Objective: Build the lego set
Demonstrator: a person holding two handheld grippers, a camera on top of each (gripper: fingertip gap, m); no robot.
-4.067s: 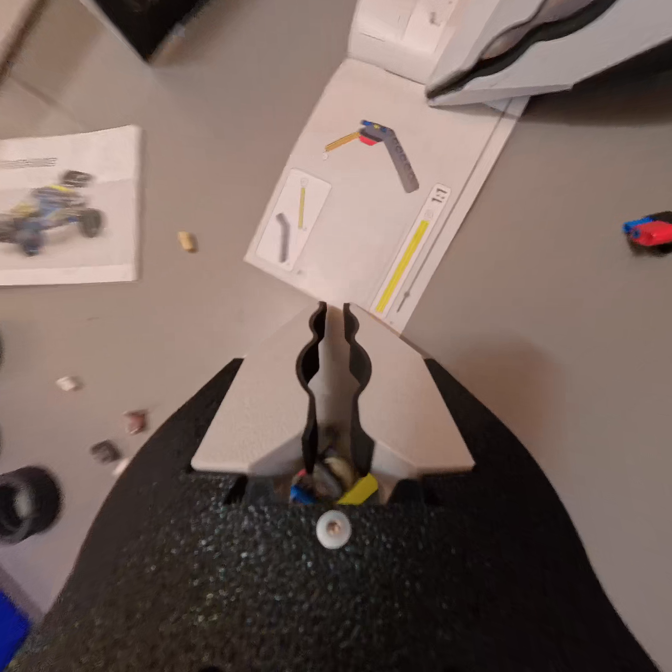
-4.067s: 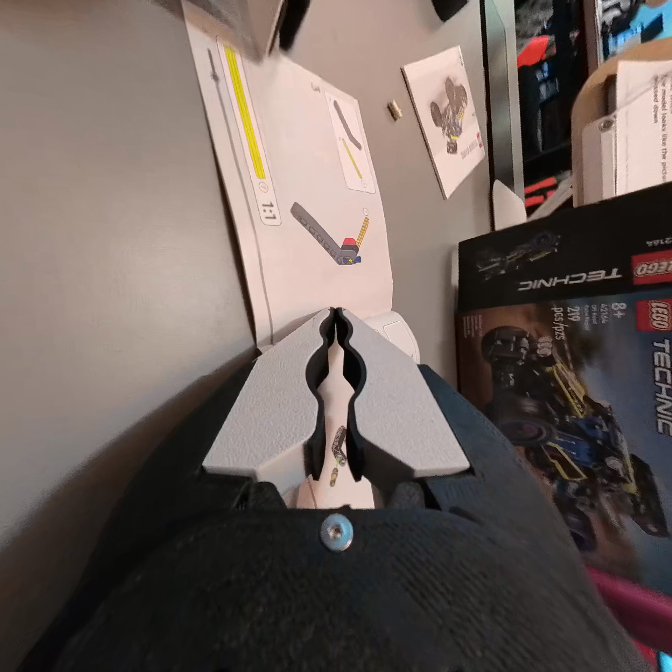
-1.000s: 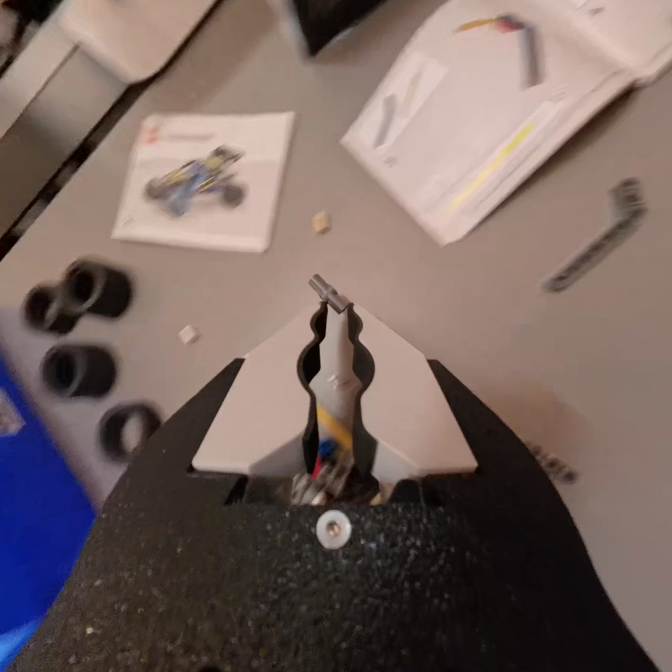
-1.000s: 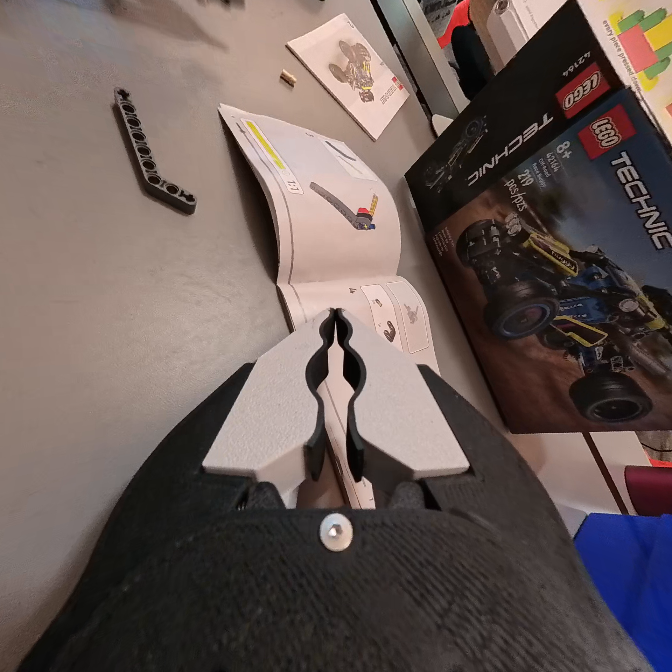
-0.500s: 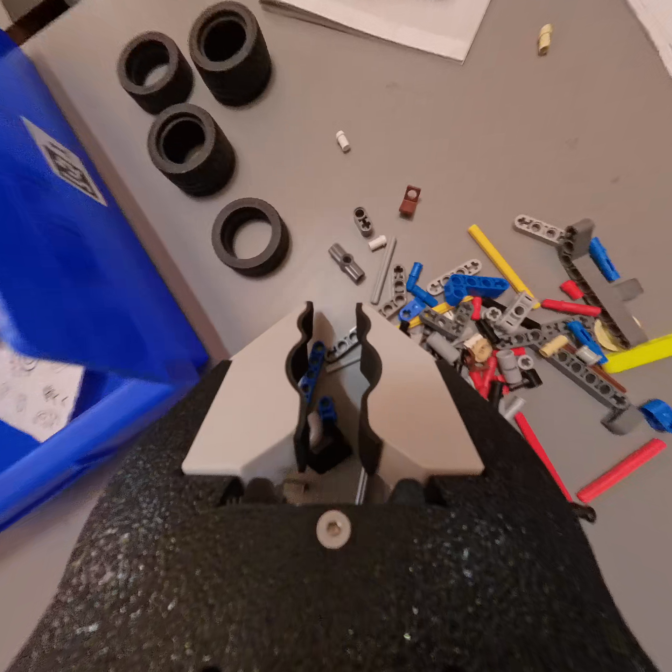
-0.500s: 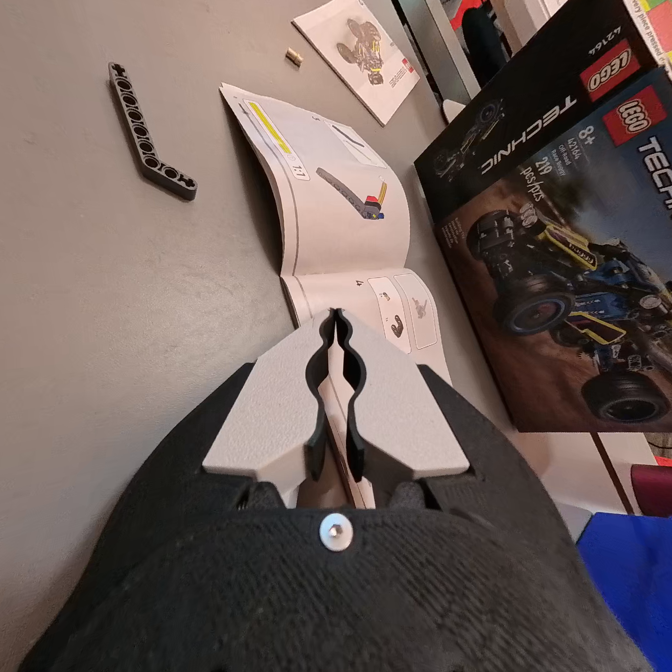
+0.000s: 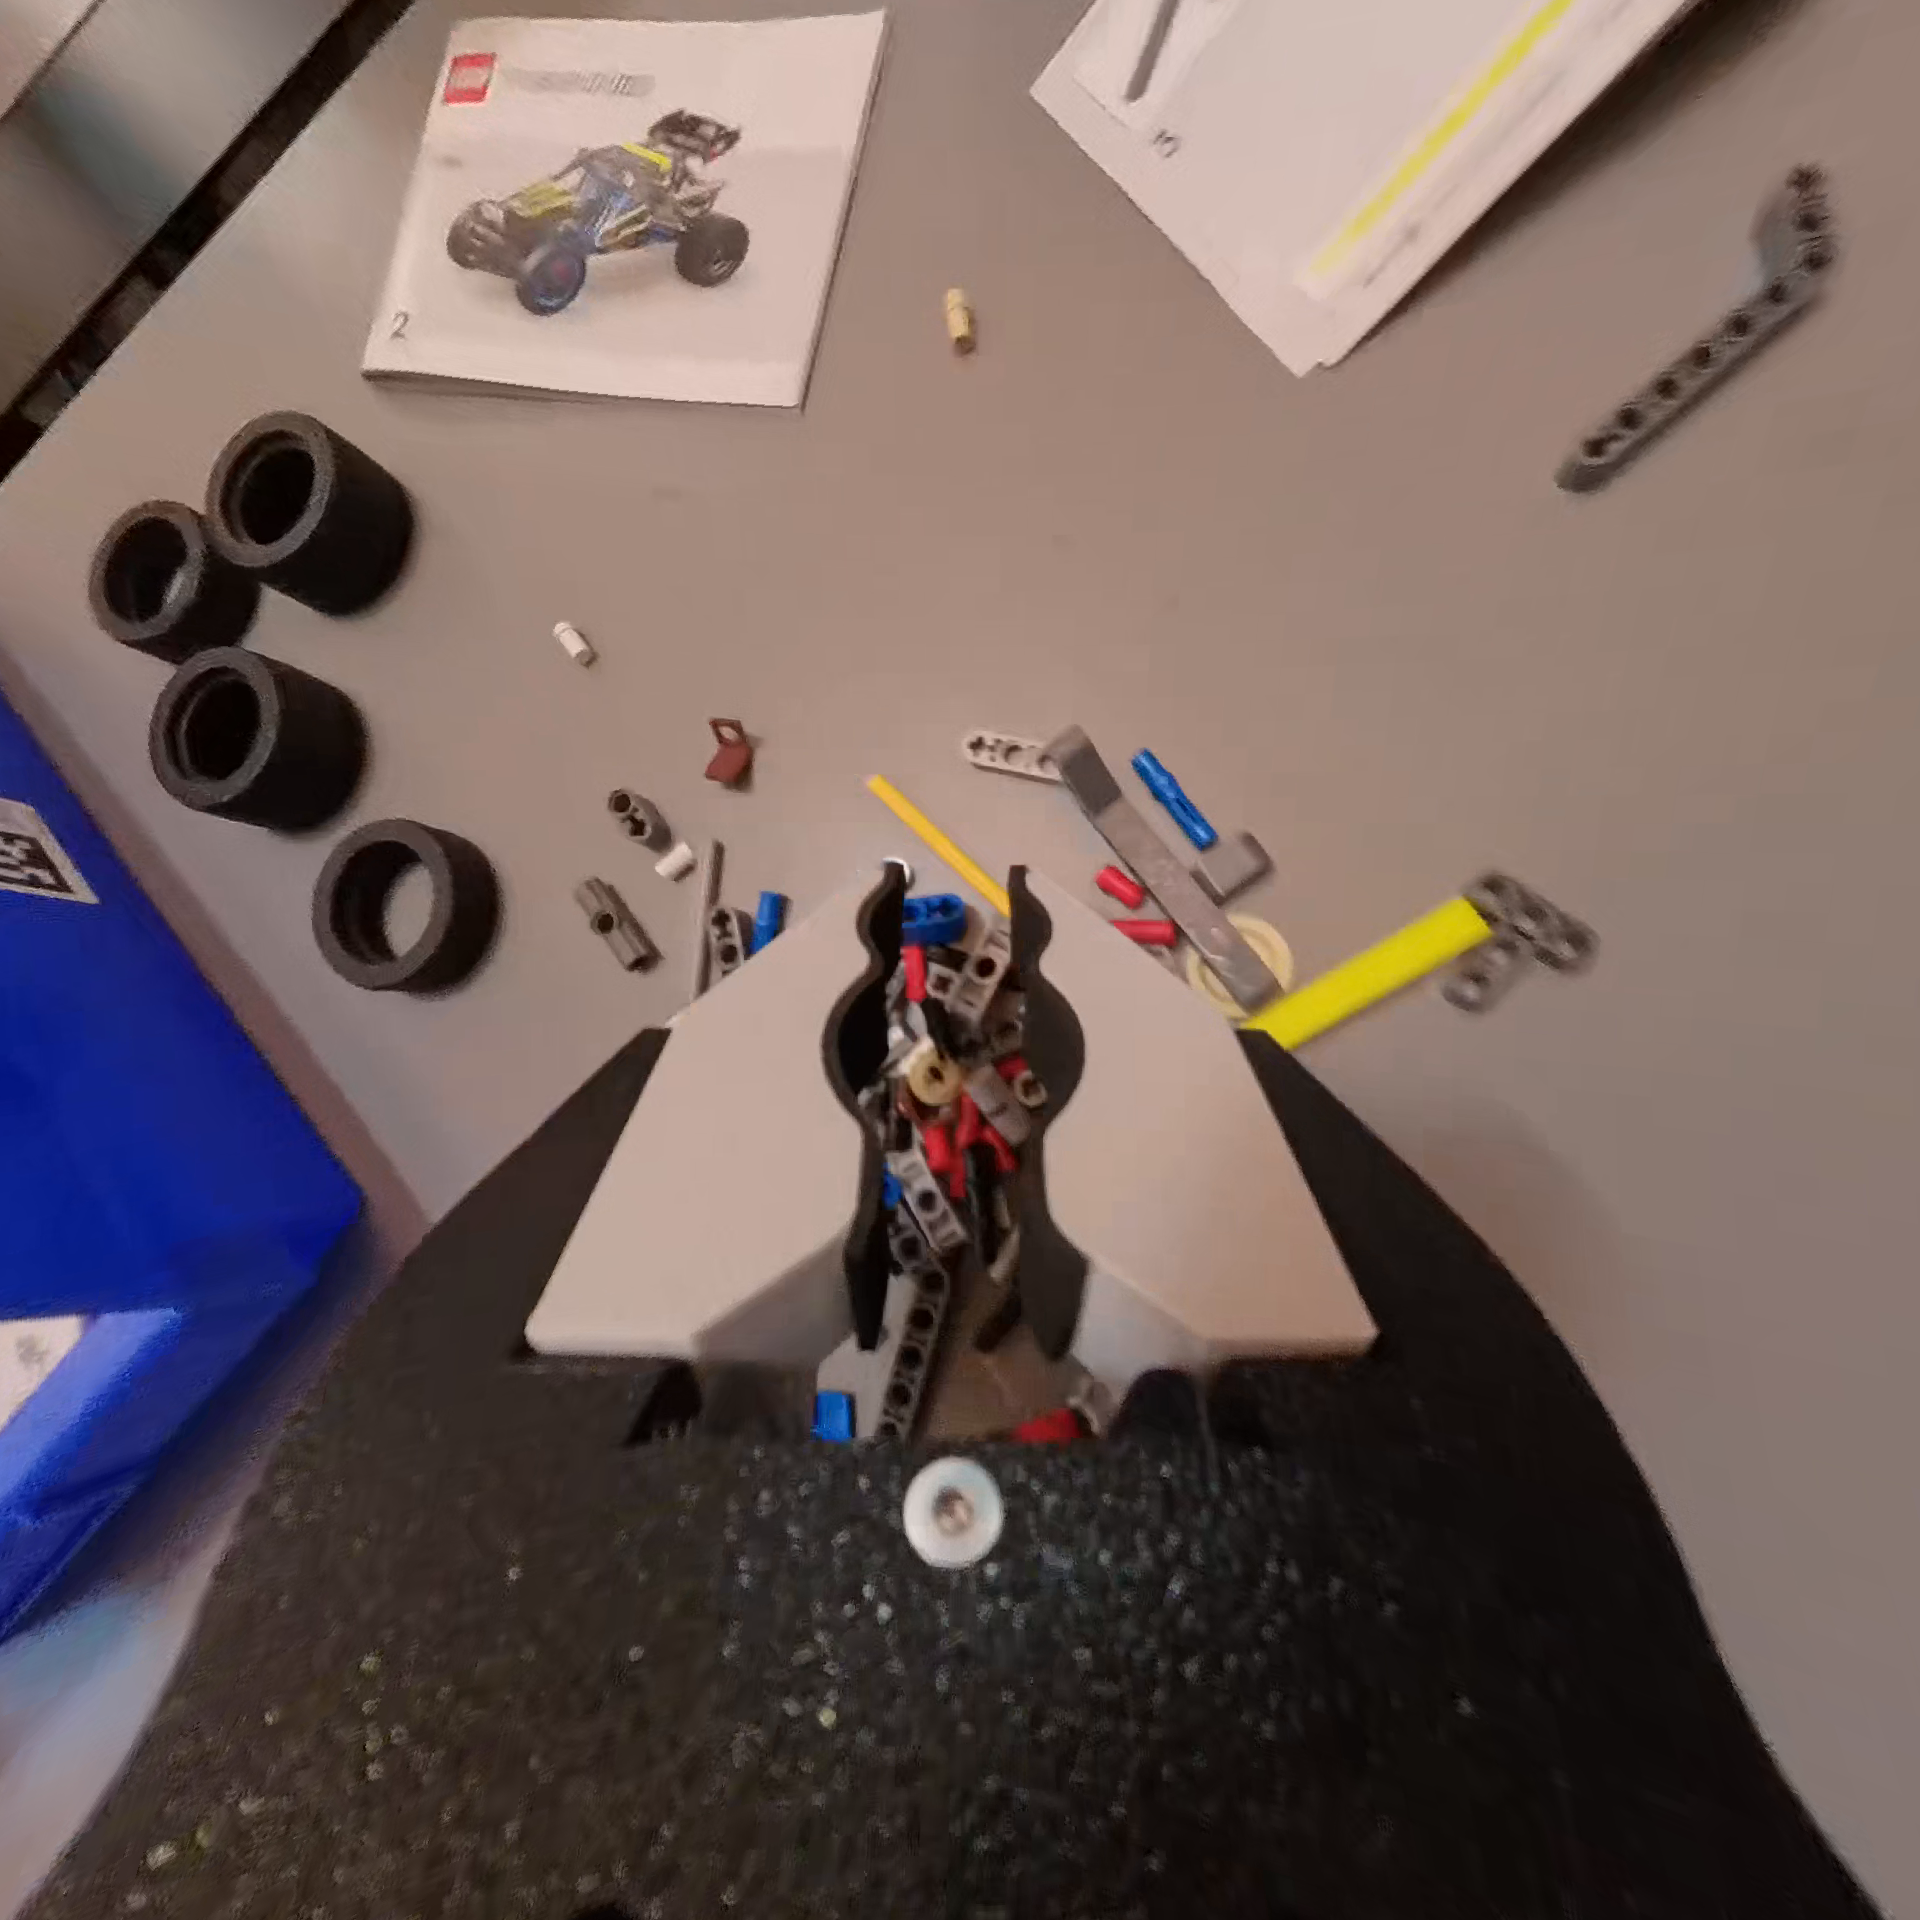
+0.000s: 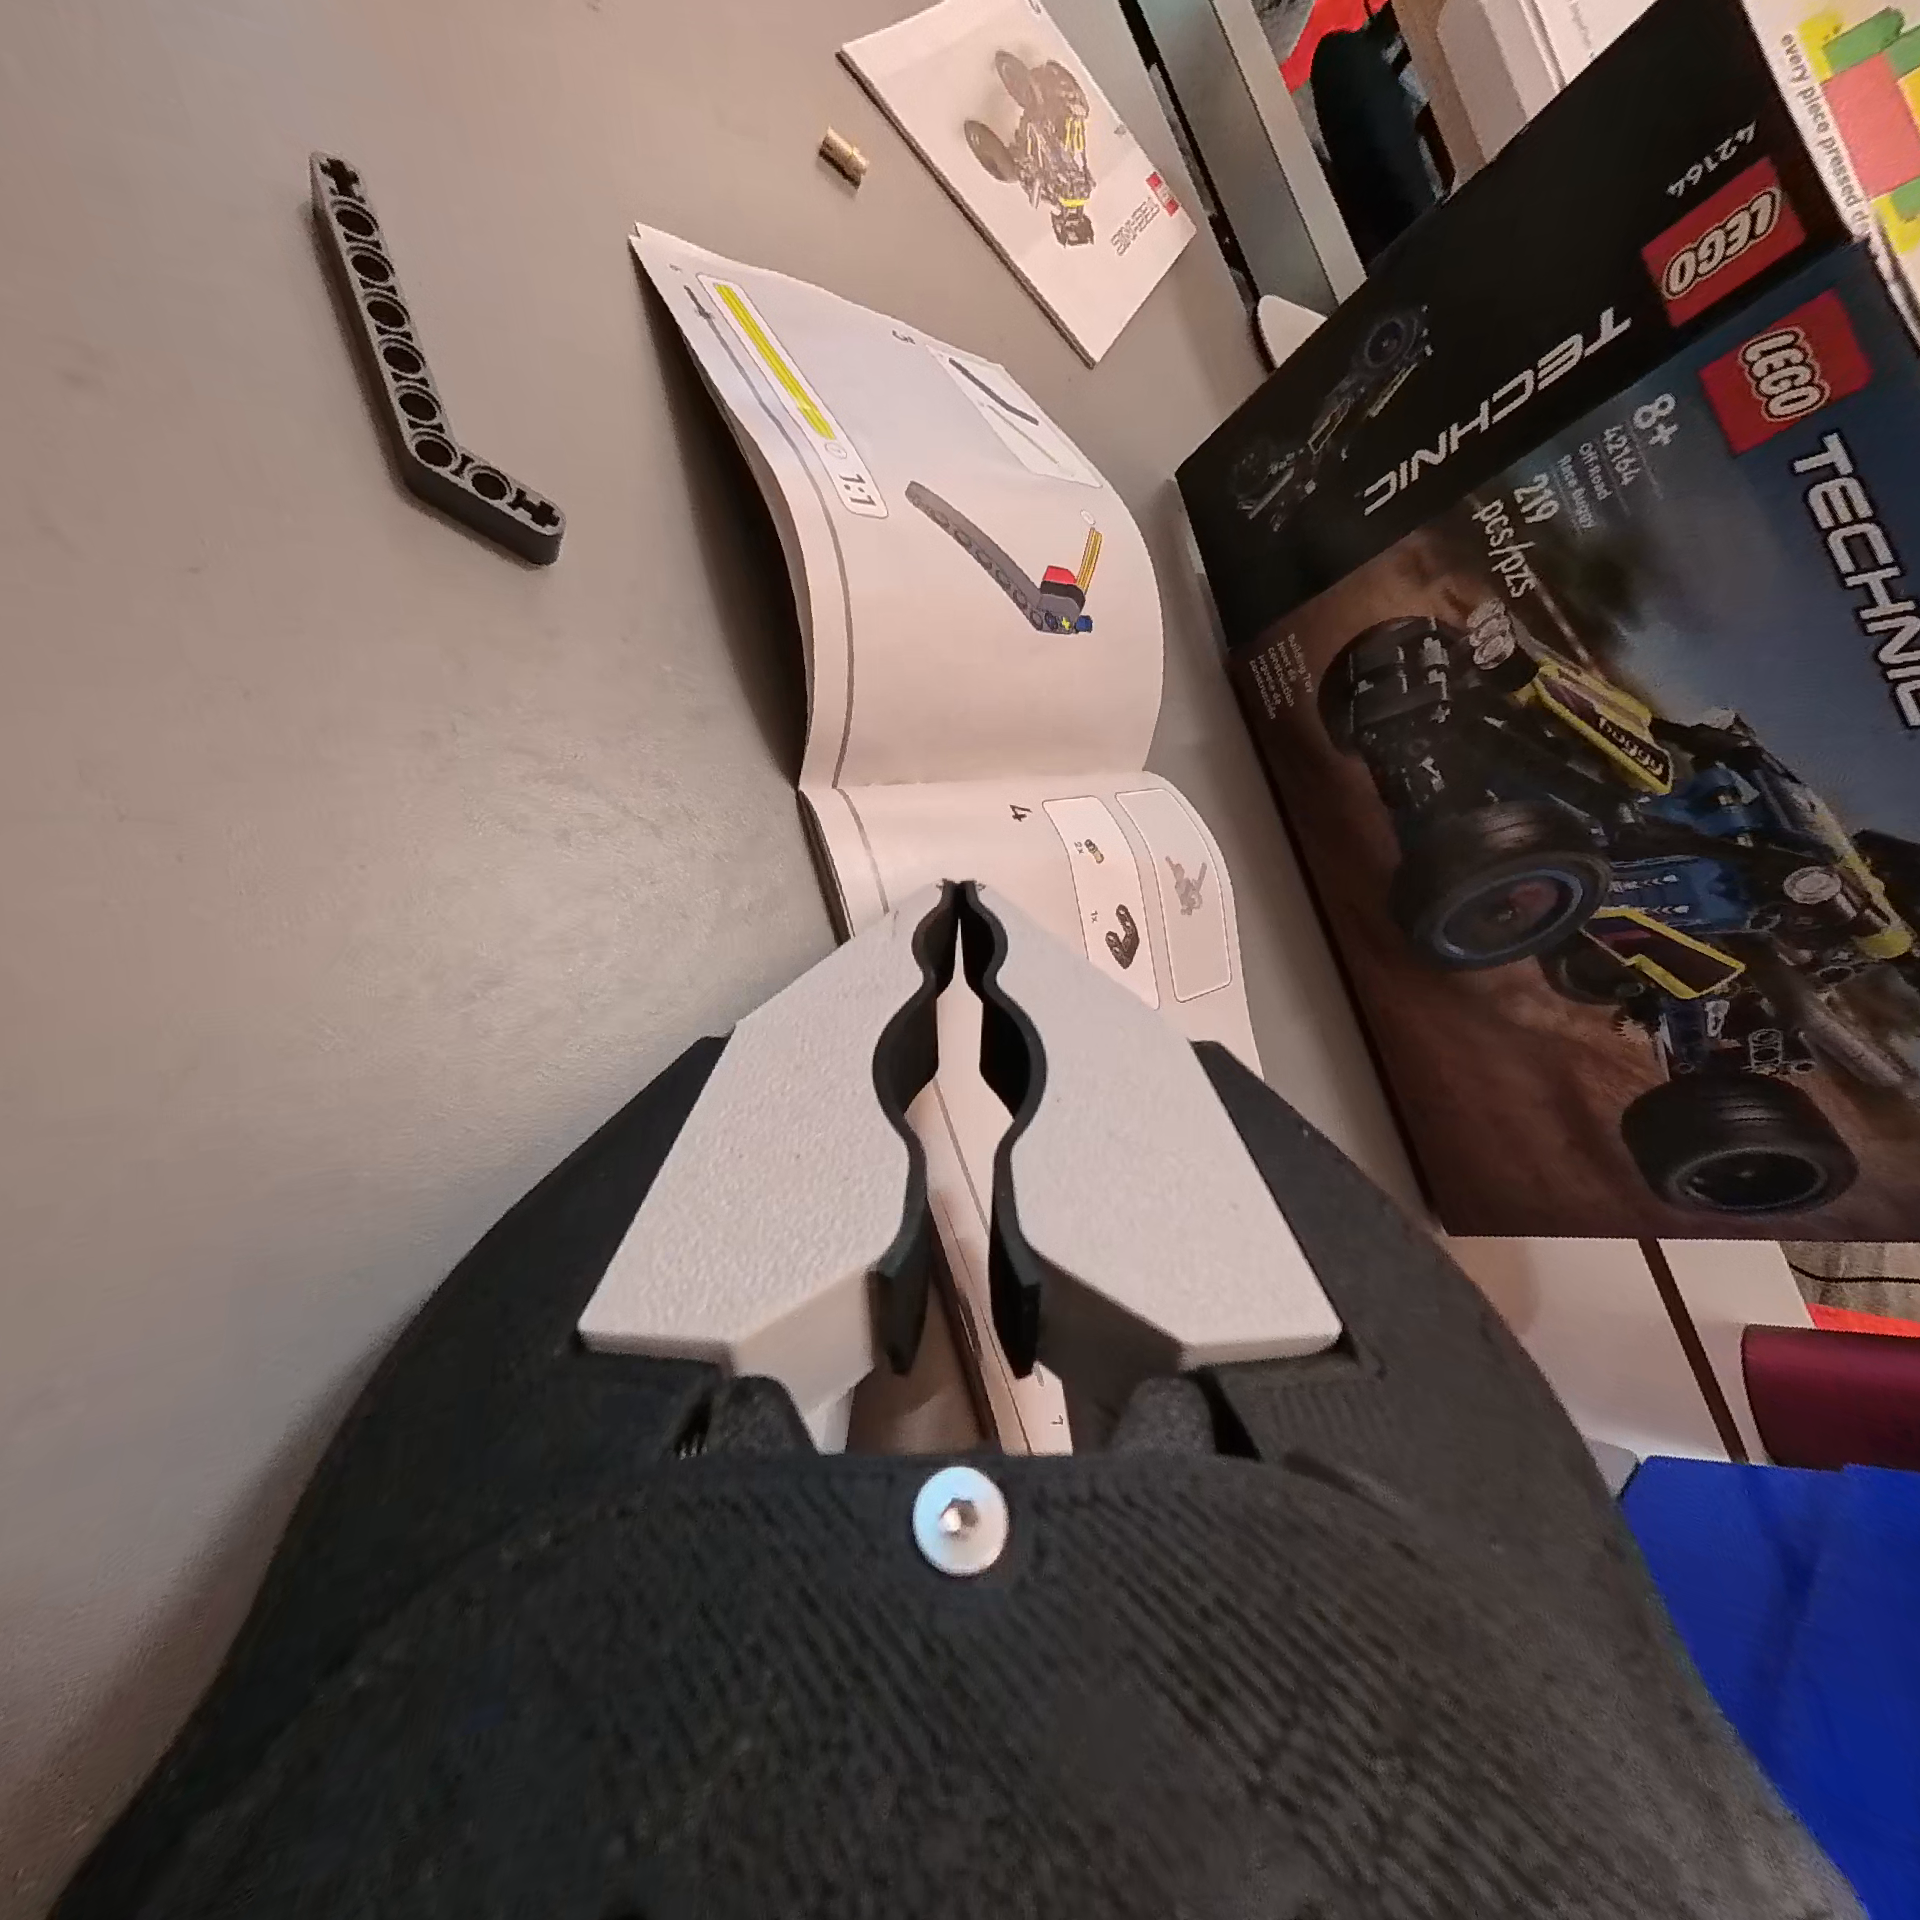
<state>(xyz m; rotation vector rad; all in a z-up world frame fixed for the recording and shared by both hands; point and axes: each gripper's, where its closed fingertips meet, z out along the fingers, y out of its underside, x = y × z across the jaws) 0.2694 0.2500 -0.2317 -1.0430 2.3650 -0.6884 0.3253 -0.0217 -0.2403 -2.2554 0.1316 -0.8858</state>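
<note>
My left gripper is open and empty, with its jaws a short way apart, hovering over a heap of small red, blue, grey and black lego pieces on the grey table. A thin yellow axle lies just past its tips. A dark grey bent beam lies apart at the far right; it also shows in the right wrist view. My right gripper is shut and empty, low over the open instruction booklet.
Several black tyres lie left of the heap, beside a blue bin. A closed booklet and a tan pin lie farther off. A long yellow piece lies right. The lego box stands right of the open booklet. Spacing between my two grippers at the tips: around 30 centimeters. My left gripper is the nearer one to the long yellow piece: about 7 centimeters, against 25 centimeters.
My left gripper swung from the booklets down to the pile, opened and let go of a small grey connector, then shifted right over the heap. My right gripper stays shut and barely moved.
</note>
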